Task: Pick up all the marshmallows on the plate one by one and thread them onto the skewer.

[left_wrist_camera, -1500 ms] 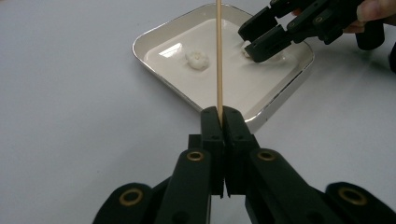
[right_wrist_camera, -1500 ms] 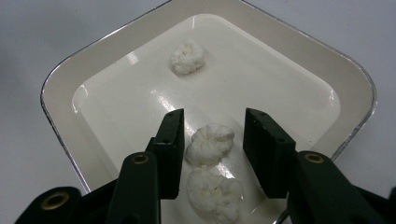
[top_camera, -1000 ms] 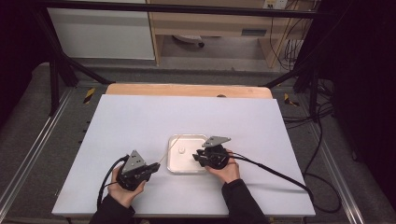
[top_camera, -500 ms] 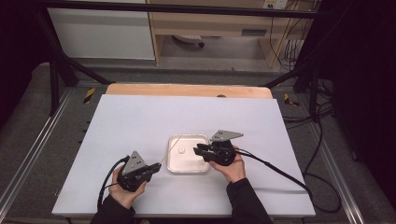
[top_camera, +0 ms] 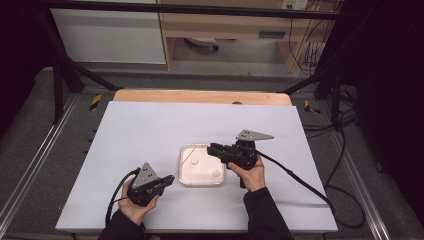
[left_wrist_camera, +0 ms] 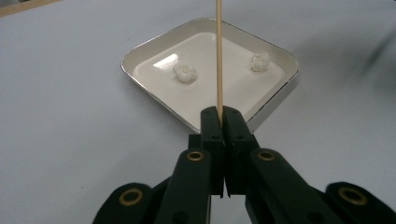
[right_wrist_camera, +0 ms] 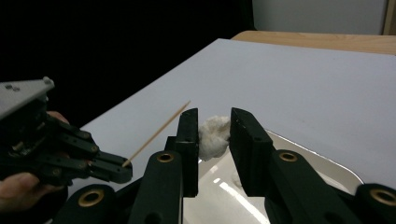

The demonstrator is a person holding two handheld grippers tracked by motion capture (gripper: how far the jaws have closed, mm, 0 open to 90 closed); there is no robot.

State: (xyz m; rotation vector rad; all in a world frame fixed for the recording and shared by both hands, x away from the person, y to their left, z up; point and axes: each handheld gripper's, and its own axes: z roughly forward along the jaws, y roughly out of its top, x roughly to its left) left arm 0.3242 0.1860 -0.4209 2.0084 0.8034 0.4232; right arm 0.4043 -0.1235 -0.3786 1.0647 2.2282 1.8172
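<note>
One marshmallow (right_wrist_camera: 214,136) is grasped in the right gripper (right_wrist_camera: 213,140); the left gripper (left_wrist_camera: 219,116) clenches the skewer (left_wrist_camera: 218,56); two marshmallows stay on the tray (left_wrist_camera: 140,51), nothing yet speared.

Beyond my work, the white table top (top_camera: 150,130) spreads wide and plain in front of me, with a strip of bare wooden edge (top_camera: 200,96) running along its far side. Past that I see a wooden shelf unit (top_camera: 235,27) against the back, and a white panel (top_camera: 107,35) standing to its left. Black frame bars (top_camera: 60,75) slant down at the left, and more at the right. A tangle of dark cables (top_camera: 345,150) lies on the grey floor beside the table's right side.
</note>
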